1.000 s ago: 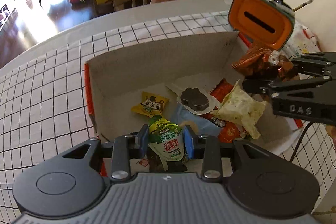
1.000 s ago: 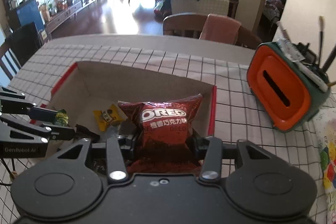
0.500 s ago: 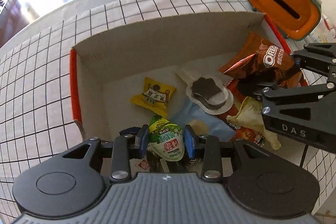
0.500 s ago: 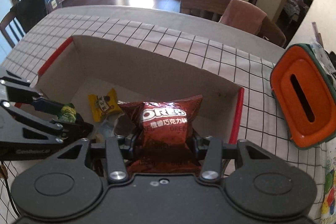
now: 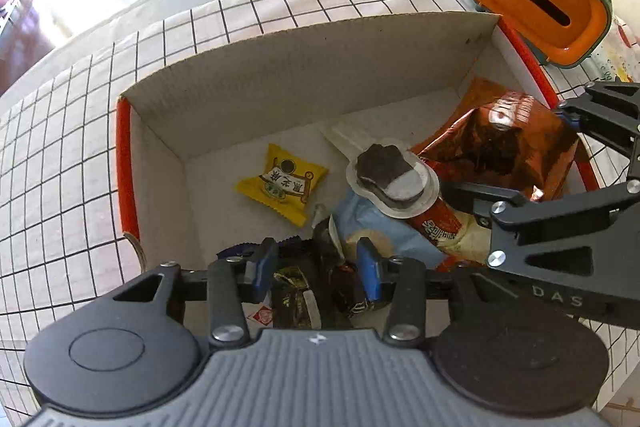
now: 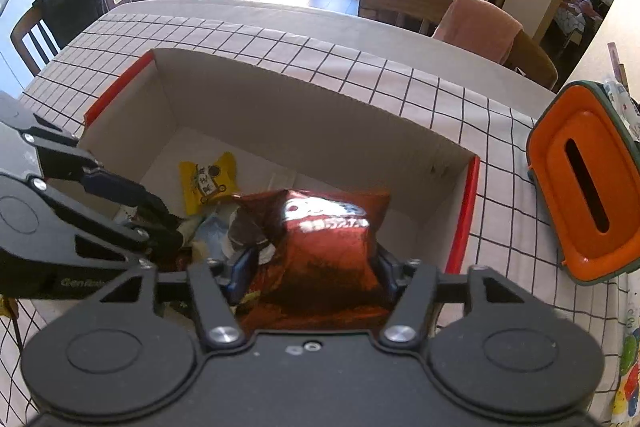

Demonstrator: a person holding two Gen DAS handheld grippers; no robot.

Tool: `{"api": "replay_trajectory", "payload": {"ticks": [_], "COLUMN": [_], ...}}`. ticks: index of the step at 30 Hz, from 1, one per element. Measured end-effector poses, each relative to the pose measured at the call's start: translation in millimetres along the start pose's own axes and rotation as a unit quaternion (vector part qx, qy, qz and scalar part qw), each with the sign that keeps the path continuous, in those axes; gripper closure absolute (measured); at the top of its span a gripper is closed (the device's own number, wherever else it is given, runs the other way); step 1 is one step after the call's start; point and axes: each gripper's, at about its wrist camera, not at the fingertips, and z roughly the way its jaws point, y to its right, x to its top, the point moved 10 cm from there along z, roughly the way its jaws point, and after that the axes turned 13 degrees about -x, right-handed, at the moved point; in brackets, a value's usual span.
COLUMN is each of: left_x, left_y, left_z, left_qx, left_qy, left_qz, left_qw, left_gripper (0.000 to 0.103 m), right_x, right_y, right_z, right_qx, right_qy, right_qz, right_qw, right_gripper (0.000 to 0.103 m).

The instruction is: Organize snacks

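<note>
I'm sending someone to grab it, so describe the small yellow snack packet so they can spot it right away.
Find the open cardboard box with red edges on the checked tablecloth. On its bare floor, left of the snack pile, lies the yellow packet: the only yellow wrapper, flat, lying alone.

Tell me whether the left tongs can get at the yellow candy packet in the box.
Probably yes: the yellow candy packet lies alone on the box floor, nothing on top, just ahead of the left tongs, whose jaws have just been opening.
</note>
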Motion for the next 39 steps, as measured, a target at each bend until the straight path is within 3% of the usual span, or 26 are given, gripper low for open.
{"api": "replay_trajectory", "payload": {"ticks": [3, 5, 7, 12, 18, 39], "left_x": [0, 0, 1, -1, -12, -51], "left_y": [0, -2, -4, -3, -4, 8], "left_z": [-7, -13, -20, -36, -59, -143], "left_qx": [0.000, 0.003, 0.001, -0.011, -0.021, -0.044], "left_qy": [0.016, 0.028, 0.045, 0.076, 0.108, 0.204], "left_qz": [0.002, -0.002, -0.008, -0.012, 0.000, 0.064], "left_qw": [0.9999, 0.9996, 0.9989, 0.9970, 0.9940, 0.9758], "left_gripper": [0.053, 0.043, 0.038, 0.032, 0.027, 0.017], "right_x": [-2, -2, -2, -5, -7, -20], "right_y": [2, 5, 6, 6, 5, -13], "right_z": [-5, -9, -15, -32, -61, -138], "right_qx": [0.003, 0.002, 0.003, 0.002, 0.002, 0.001], "right_qy": [0.005, 0.010, 0.018, 0.036, 0.064, 0.141], "right_qz": [0.010, 0.020, 0.027, 0.046, 0.078, 0.161], "right_qw": [1.000, 1.000, 0.999, 0.998, 0.995, 0.977], "right_gripper": [0.037, 0.033, 0.024, 0.018, 0.002, 0.000]}}
